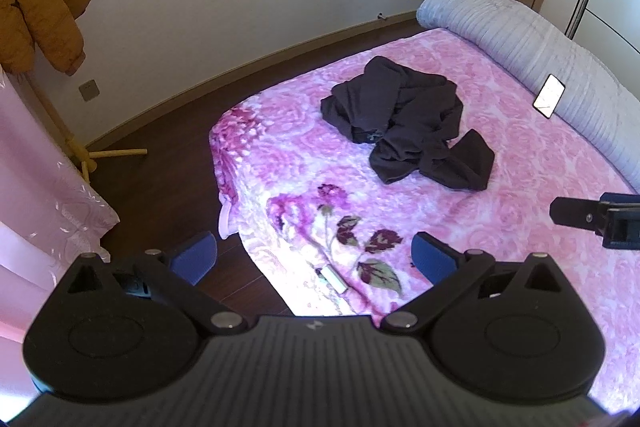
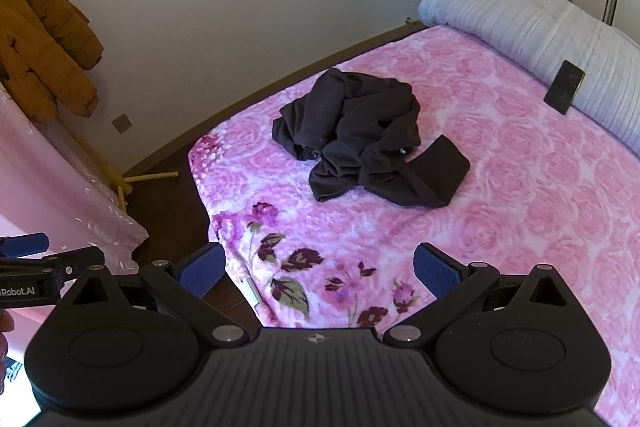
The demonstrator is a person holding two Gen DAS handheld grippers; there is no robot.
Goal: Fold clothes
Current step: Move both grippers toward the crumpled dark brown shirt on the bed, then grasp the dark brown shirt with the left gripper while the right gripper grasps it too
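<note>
Left gripper [image 1: 314,259]: sitting nearest the lens, its blue pads spread wide apart and gripping nothing; hovering over the near corner of the bed, partly over dark floor.
Right gripper [image 2: 320,265]: also spread wide and carrying nothing; hovering over the flowered near edge of the pink blanket [image 2: 520,227].
Dark garment [image 1: 404,123]: lying crumpled in a heap on the blanket, mid-bed, well apart from both grippers.
Direction: lying ahead of both grippers; right of centre for the left one, near centre for the right one.
Long axis: looking to run from far-left to near-right, with a flatter flap, perhaps a sleeve or hem, sticking out at the near-right end.
Nearer arm: judging by the views, the right gripper is sitting more squarely before the heap.
Phone [image 1: 549,95]: leaning against the rolled grey quilt [image 1: 520,39], far right.
</note>
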